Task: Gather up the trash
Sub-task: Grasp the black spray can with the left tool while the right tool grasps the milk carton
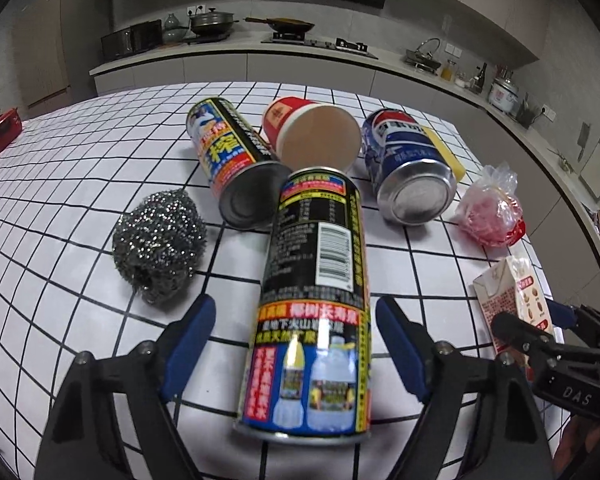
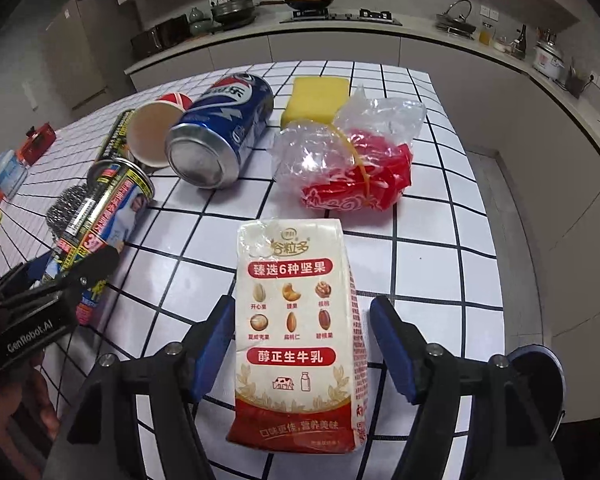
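The left gripper [image 1: 296,344] has its jaws spread wide around a black-labelled can [image 1: 314,300] lying on the tiled worktop [image 1: 60,216], pads clear of it on both sides. Beyond the jaws lie a second can [image 1: 230,160], a paper cup [image 1: 312,136] and a blue soda can [image 1: 408,168] (steel wool [image 1: 158,240] sits left). The right gripper [image 2: 302,344] straddles a milk carton [image 2: 300,332], jaws open, the left pad just beside it.
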Motion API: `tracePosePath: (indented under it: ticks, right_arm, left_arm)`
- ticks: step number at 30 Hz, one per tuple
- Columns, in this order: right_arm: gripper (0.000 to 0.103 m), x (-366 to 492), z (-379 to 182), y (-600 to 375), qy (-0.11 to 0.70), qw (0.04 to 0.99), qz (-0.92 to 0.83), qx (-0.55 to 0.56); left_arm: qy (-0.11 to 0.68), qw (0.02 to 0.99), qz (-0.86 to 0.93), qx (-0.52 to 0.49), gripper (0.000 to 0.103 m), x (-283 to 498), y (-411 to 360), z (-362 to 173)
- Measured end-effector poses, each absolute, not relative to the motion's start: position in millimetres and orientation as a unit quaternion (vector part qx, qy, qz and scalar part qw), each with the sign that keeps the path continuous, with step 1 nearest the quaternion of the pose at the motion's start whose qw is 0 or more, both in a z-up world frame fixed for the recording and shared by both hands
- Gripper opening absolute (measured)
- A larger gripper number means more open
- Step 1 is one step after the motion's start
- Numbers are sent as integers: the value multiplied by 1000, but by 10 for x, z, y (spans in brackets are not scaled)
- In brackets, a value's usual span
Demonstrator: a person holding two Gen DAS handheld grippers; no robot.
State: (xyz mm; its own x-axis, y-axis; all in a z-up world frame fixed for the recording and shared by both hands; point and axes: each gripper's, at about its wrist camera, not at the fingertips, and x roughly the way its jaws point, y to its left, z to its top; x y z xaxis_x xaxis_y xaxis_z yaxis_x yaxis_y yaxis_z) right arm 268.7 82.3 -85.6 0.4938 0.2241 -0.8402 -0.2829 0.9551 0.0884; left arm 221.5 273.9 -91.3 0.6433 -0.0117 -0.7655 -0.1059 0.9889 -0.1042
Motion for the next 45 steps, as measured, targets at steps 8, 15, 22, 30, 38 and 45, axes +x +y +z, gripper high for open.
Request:
tracePosePath:
  ticks: [8, 15, 22, 30, 38, 45]
  right_arm:
    - [61, 2630, -857, 831, 479, 865, 147, -39]
    - [60, 2560, -795, 854, 469, 869, 153, -38]
    - [61, 2559, -772, 872, 468, 870, 153, -34]
    - [60, 2502, -739, 869, 464, 871, 158, -33]
    - [61, 2447, -606, 694, 451, 878, 158, -25]
    - [61, 2382, -482, 343, 441, 885, 150, -14]
  left_arm:
    - [424, 903, 19, -62, 54, 2164, 2726, -954]
    - [413, 908, 19, -61, 54, 1940, 2667, -896]
    - [411, 909, 22, -62, 54, 1823, 2652, -898]
    - [408, 911, 21, -63, 54, 1812, 2630, -852]
    - [396, 916, 8, -57, 54, 1748, 2413, -717]
    - [390, 920, -3, -48, 54, 1690, 2108, -644]
